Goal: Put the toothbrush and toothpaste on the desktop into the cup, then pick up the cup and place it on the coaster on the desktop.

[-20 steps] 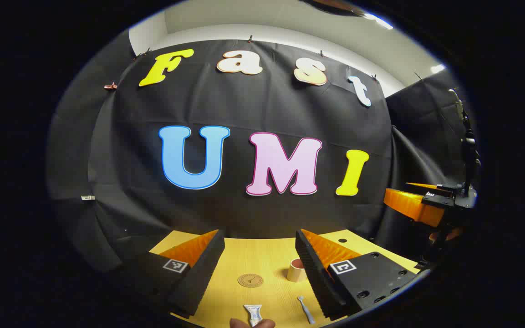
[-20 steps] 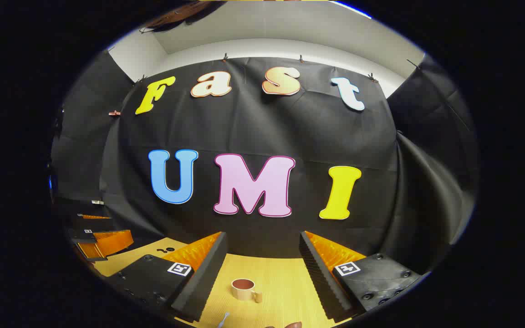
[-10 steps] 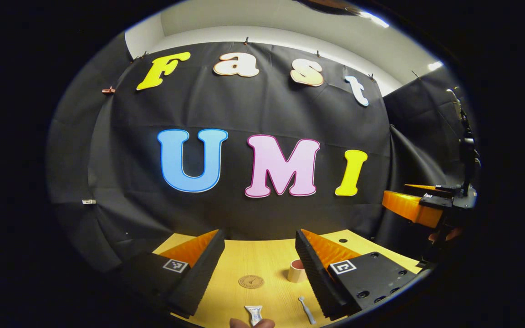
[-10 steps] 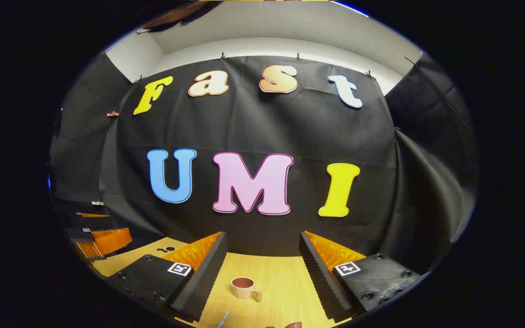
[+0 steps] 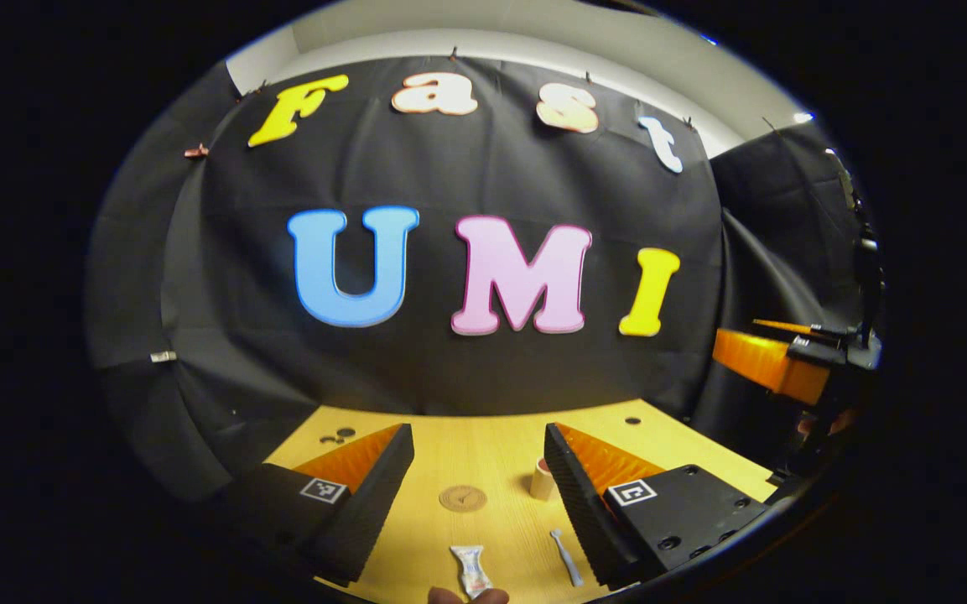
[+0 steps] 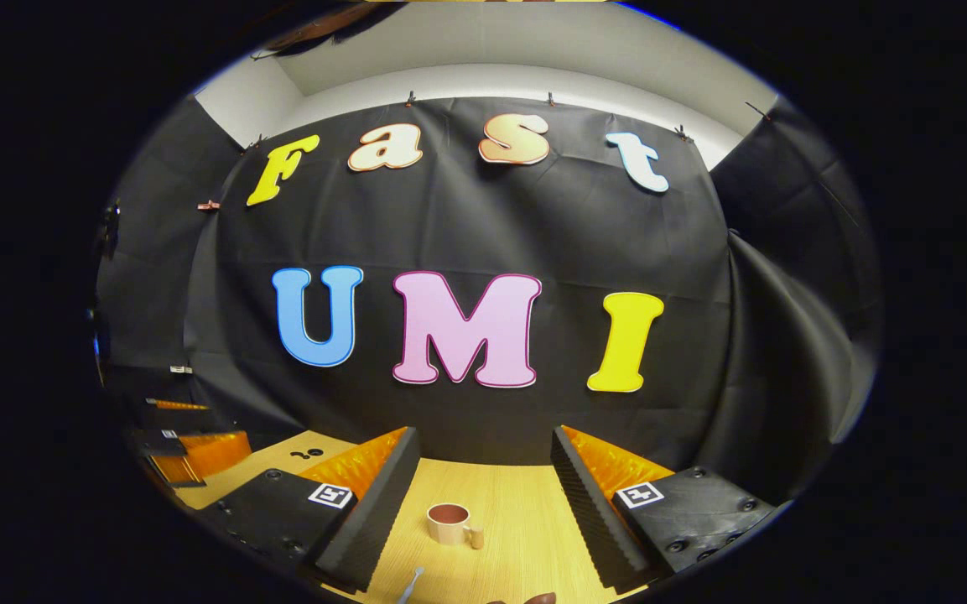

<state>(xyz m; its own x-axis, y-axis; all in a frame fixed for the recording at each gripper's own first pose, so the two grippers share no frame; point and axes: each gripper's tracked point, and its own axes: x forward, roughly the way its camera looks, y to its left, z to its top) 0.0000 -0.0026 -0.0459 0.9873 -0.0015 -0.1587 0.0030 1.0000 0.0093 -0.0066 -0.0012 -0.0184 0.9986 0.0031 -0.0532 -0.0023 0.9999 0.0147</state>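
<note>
Above the desk (image 5: 483, 445), both claws (image 5: 476, 486) (image 6: 483, 495) apparently level, spread, empty.

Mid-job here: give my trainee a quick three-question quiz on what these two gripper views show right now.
1. True or false: the toothbrush is already inside the cup.
2. Multiple choice: in the left gripper view, the coaster lies A) under the cup, B) bare on the desktop beside the cup, C) on top of the toothpaste.
3. Fill in: the jaws of the left gripper and right gripper both stand ____.

Key: 1 false; 2 B; 3 open.
</note>
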